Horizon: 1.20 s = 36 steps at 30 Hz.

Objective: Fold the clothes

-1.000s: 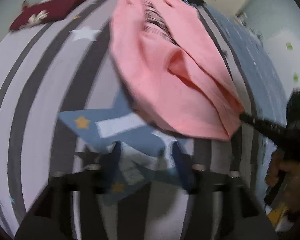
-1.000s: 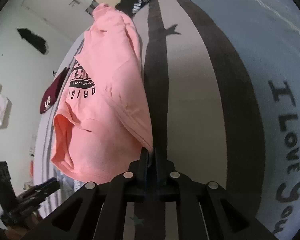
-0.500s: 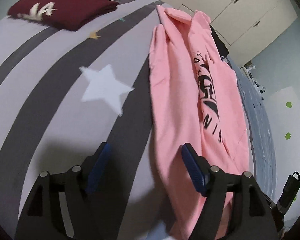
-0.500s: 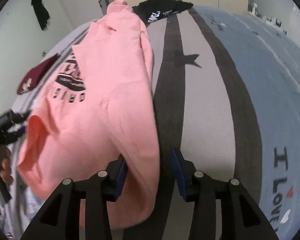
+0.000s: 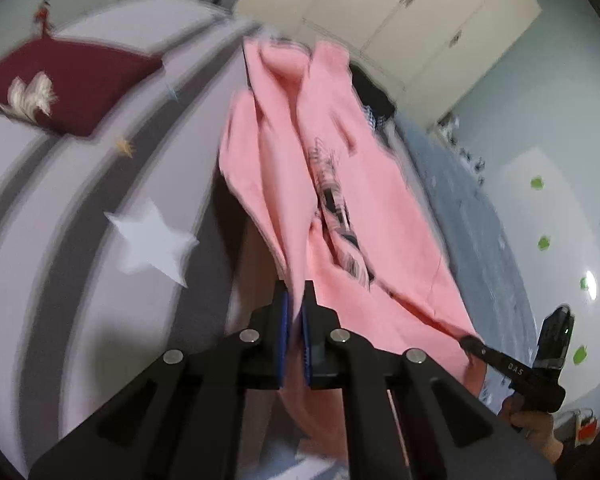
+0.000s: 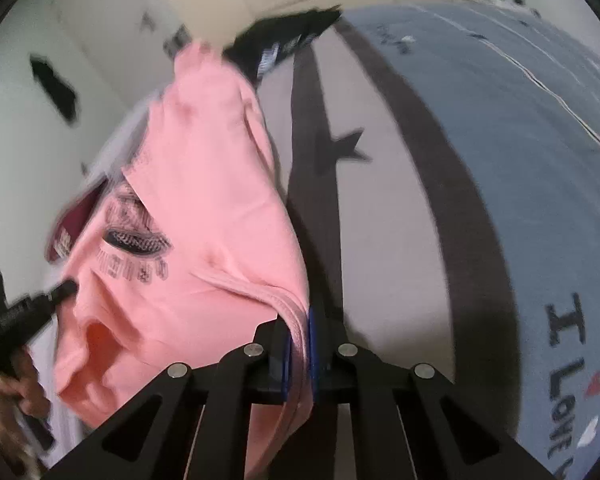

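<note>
- Between the blue pads of the left gripper (image 5: pixel 295 294) a pinch of pink shirt (image 5: pixel 300 184) is clamped; the jaws have just been closing and now press on the cloth with hardly a gap.
- Between the pads of the right gripper (image 6: pixel 299 326) the shirt's (image 6: pixel 204 216) stitched hem is clamped the same way, those jaws too having just closed on the fabric.
- From both grips the shirt hangs lifted off the bed (image 5: pixel 60 216), bunched lengthwise in folds, its black print (image 5: pixel 336 216) showing in a crease in the left view and more plainly in the right view.
- In the left view the right gripper's tip (image 5: pixel 470 340) meets the shirt's lower right corner, with a hand (image 5: pixel 536 432) behind it.
- In the right view the left gripper (image 6: pixel 62 290) meets the shirt's left edge, a blurred hand (image 6: pixel 12 392) holding it.
- Beneath lies the bedcover, grey with dark stripes and a white star (image 5: pixel 152 240), turning blue on its far side.
- A folded maroon garment (image 5: pixel 64 88) lies at the bed's far left, apart from the shirt.
- A black garment (image 6: pixel 284 44) lies beyond the shirt's far end.
- Cream cupboards (image 5: pixel 400 12) stand behind the bed.
</note>
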Available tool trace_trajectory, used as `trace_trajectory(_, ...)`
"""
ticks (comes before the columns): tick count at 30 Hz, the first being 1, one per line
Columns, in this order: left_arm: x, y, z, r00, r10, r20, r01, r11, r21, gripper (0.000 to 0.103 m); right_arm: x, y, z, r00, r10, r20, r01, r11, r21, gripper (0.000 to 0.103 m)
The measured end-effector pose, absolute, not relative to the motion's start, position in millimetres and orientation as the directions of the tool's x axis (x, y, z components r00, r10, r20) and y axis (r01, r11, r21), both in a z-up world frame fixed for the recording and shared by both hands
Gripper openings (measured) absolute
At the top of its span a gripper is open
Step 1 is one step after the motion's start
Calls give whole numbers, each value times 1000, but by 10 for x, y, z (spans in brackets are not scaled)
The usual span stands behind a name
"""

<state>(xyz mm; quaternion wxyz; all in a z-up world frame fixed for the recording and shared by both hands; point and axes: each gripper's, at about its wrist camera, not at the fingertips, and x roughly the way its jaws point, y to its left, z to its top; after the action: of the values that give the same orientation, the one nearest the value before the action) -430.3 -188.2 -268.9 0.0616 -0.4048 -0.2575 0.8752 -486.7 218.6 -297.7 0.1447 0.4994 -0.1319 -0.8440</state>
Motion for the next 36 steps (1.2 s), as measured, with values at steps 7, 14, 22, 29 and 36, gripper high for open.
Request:
trace_trajectory(7, -3280, -1974, -2178, -626, 257, -736, 132, -896, -424, 3, -4247, 2719, -2646, -430, -481, -764, 35, -854, 518, 5)
trace_trajectory(14, -2368, -1858, -3075, -380, 206, -902, 277, -905, -323, 4, -3343, 2986, -3248, -247, -393, -885, -88, -901, 425, 4)
trace_trajectory(22, -2188, -2075, -3280, -414, 198, -889, 483, -780, -399, 56, -3107, 2751, -3249, -274, -300, -914, -4, -950, 313, 19)
trace_trajectory(29, -2440, -1885, -3362, -421, 210, -882, 374, -846, -380, 58, -2860, 2665, -3232, -322, -216, -922, 57, -976, 209, 33)
trace_trajectory(36, -2767, -1739, -3449, -452, 200, -869, 297, -885, -358, 22, -3023, 2649, -3289, -394, -184, -900, 27, -982, 189, 35)
